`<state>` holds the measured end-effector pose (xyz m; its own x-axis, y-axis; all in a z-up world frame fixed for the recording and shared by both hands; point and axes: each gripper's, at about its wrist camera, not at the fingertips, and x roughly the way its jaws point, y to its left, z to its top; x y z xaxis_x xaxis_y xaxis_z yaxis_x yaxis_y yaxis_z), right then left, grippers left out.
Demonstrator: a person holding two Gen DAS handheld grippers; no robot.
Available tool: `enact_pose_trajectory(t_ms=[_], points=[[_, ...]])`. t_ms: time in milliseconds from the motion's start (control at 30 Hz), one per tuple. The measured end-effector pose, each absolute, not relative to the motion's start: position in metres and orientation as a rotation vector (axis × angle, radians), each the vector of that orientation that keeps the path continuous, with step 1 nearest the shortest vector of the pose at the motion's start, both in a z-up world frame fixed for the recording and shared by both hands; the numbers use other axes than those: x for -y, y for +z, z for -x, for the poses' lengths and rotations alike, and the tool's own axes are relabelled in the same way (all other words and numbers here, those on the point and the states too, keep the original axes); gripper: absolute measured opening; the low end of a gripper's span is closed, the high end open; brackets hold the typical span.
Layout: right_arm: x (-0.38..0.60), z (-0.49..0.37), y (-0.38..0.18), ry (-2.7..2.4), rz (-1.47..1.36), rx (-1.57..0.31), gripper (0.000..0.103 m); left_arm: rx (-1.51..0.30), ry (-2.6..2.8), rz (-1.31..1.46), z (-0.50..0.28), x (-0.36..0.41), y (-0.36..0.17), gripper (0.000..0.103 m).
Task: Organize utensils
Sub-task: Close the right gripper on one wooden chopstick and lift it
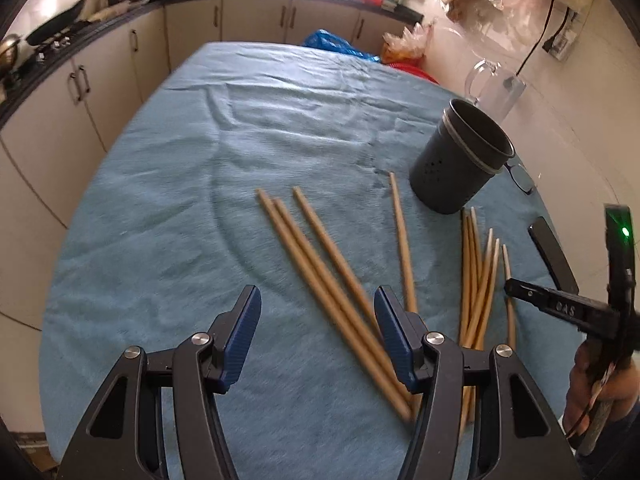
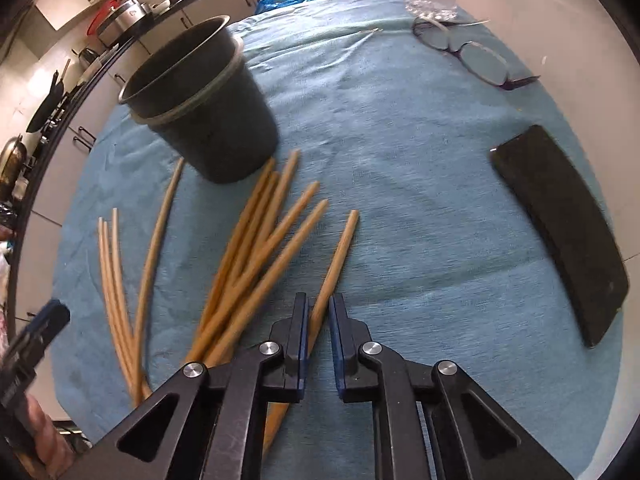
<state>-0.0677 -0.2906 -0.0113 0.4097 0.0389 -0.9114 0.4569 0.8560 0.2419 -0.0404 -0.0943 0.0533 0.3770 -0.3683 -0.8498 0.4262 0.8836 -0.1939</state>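
Blue cloth [image 1: 168, 208]; chopsticks [image 1: 320, 264] ×10; dark holder [image 1: 460, 160] ×1; glasses [image 2: 476, 58] ×1

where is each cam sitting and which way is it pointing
Left wrist: rides the left gripper, facing forward over the blue cloth toward the chopsticks and holder; shows its open fingers and the right gripper.
Right wrist: rides the right gripper, facing the holder, glasses and a dark flat case; its fingers flank one chopstick.
Shared: chopsticks, holder, cloth.

Chopsticks [image 1: 320, 264] before holder [image 1: 460, 160]
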Motion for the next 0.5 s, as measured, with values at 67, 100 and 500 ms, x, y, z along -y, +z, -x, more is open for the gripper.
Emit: enact_pose_trajectory(t_ms=[67,100,500], points=[[0.297,0.073,-0.007,-0.293,-0.492,-1.105,0.008,-1.104,-0.521,-0.072,0.029,0.110,0.050,0.058],[0.300,0.078,-0.005,-0.297,-0.494,-1.091,0.007,-1.118,-0.524,-0.079,0.023,0.119,0.048,0.058],[0.319,0.102,0.013,-0.228,-0.546,-0.976,0.007,-1.237,-0.523,-0.174,-0.017,0.196,0.018,0.041]])
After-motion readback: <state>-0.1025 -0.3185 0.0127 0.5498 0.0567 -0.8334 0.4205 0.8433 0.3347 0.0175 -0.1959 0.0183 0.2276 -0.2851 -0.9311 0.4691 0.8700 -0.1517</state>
